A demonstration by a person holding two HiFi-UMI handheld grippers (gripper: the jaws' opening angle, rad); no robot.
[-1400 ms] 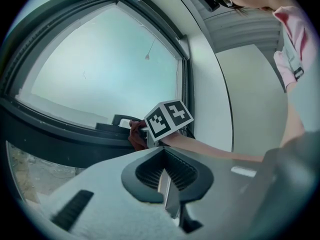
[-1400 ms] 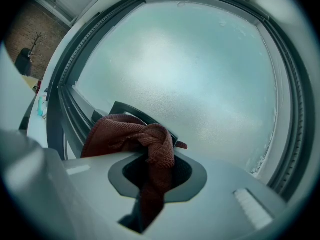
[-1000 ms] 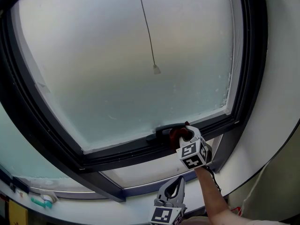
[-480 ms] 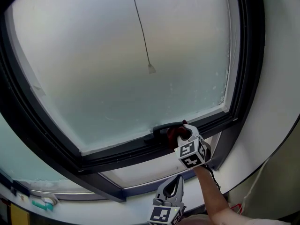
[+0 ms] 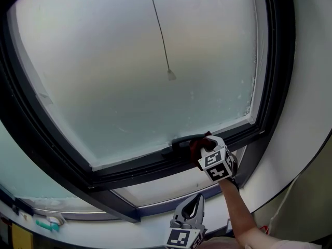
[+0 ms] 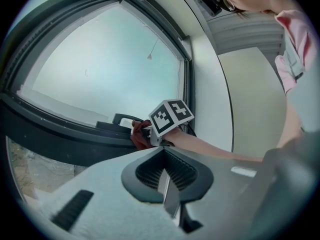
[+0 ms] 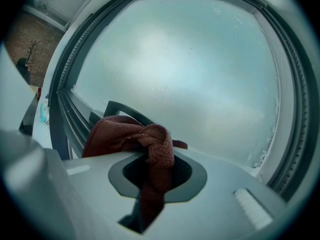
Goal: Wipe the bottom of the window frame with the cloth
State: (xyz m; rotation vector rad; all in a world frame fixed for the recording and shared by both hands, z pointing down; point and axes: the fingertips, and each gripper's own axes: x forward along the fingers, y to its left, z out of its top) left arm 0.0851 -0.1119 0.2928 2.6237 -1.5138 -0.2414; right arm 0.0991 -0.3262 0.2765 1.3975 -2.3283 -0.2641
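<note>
A dark red cloth (image 5: 196, 146) is pressed on the bottom rail of the dark window frame (image 5: 135, 167), just right of the black handle (image 5: 180, 140). My right gripper (image 5: 203, 149) is shut on the cloth, and its marker cube stands just below the rail. In the right gripper view the cloth (image 7: 131, 133) bunches out of the shut jaws of the right gripper (image 7: 156, 165), with the handle (image 7: 119, 109) right behind it. My left gripper (image 5: 196, 204) hangs lower, below the frame, shut and holding nothing. In the left gripper view the left gripper (image 6: 167, 176) points toward the cloth (image 6: 140, 136).
Frosted glass (image 5: 140, 61) fills the frame, with a thin cord and pull (image 5: 171, 77) hanging in front of it. A white wall (image 5: 306, 113) curves along the right. A small teal item (image 5: 44, 223) lies on the sill at the lower left.
My right gripper and the cloth have slid slightly to the right along the bottom rail. The left gripper has stayed where it was.
</note>
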